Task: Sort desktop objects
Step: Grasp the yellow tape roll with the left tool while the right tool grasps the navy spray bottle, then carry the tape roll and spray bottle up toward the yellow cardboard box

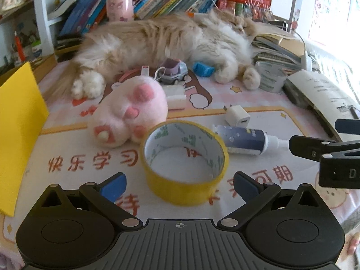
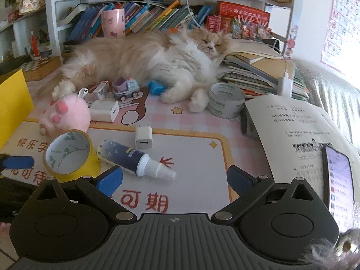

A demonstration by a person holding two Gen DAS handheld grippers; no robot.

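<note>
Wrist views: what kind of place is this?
Likely a child's study desk at home: shelf of books, cartoon desk mat, alphabet poster. A cat sleeps on it.

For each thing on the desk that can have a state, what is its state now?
left gripper: open, empty
right gripper: open, empty
yellow tape roll: lying flat, hole up
spray bottle: lying on its side
phone: screen lit
cat: lying down, eyes closed

Glossy tape roll (image 1: 184, 162), fuzzy plush paw (image 1: 130, 112)
</note>
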